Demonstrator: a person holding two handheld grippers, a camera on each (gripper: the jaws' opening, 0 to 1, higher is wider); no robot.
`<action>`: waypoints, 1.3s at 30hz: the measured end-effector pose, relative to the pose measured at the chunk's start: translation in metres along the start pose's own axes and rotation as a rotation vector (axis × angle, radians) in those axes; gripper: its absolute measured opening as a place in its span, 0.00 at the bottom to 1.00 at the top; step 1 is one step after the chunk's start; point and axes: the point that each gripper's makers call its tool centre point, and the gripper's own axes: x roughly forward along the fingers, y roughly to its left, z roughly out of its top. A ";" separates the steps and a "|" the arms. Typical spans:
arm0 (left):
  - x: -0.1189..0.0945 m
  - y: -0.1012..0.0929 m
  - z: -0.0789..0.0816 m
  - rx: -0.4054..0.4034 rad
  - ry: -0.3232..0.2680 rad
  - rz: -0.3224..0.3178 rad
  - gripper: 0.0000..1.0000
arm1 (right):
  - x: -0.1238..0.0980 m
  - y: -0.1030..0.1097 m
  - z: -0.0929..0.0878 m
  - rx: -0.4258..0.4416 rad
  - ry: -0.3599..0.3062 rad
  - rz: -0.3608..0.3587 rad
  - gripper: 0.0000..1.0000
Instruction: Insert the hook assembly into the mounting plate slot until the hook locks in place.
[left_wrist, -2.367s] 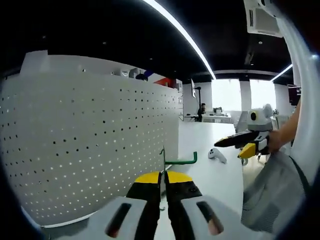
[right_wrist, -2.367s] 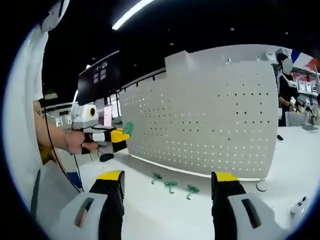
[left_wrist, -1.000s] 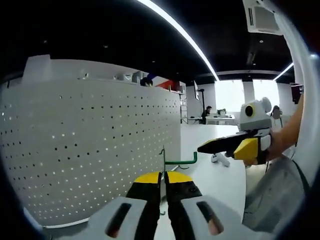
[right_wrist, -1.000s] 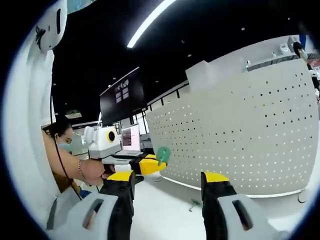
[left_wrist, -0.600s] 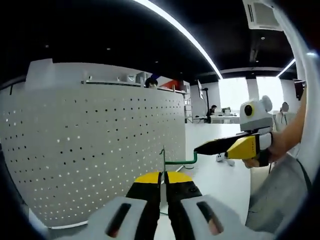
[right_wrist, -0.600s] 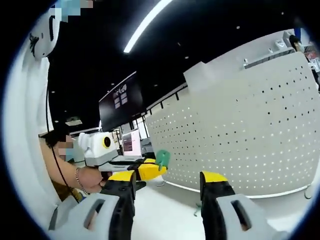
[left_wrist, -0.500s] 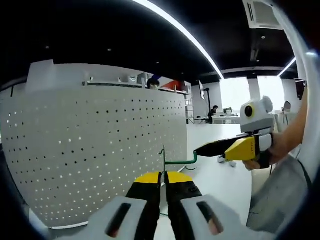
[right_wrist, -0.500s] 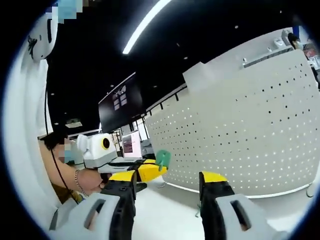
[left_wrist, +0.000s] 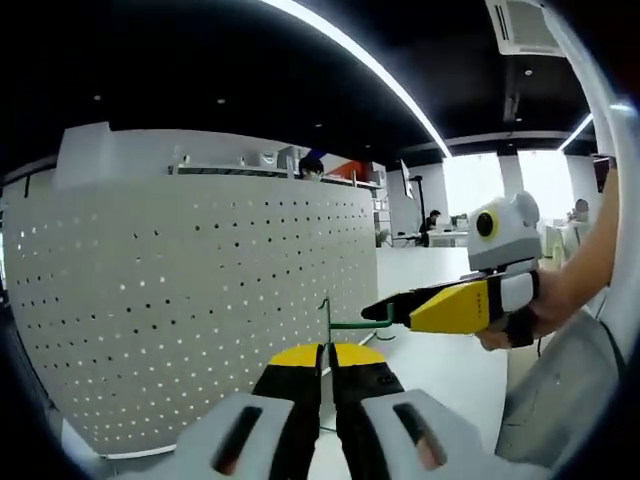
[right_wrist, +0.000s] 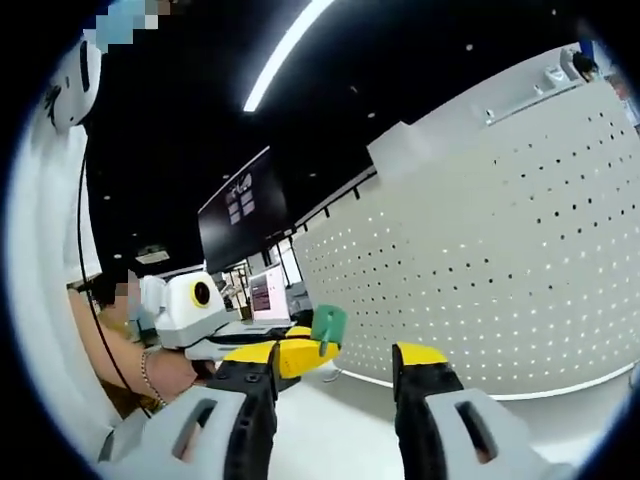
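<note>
Green hook: thin wire stem upright, arm running sideways to upturned tip; flat green end shows in right gripper view. Held in air, near front of plate, not in any hole.
White perforated mounting plate: upright on tabletop, rows of small holes.

We saw a long ceiling light strip glowing against a dark ceiling, bright windows at the far end of the office, a dark wall screen, and a white bench below.
</note>
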 end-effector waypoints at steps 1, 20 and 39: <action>0.000 0.000 0.000 -0.002 0.000 0.001 0.02 | 0.001 0.001 0.000 0.004 0.000 0.002 0.42; -0.004 0.002 0.002 -0.002 -0.006 0.014 0.02 | 0.023 0.011 0.002 0.018 -0.023 0.040 0.26; -0.008 0.002 0.001 -0.011 -0.005 0.031 0.02 | 0.029 0.015 0.001 0.007 -0.032 0.021 0.08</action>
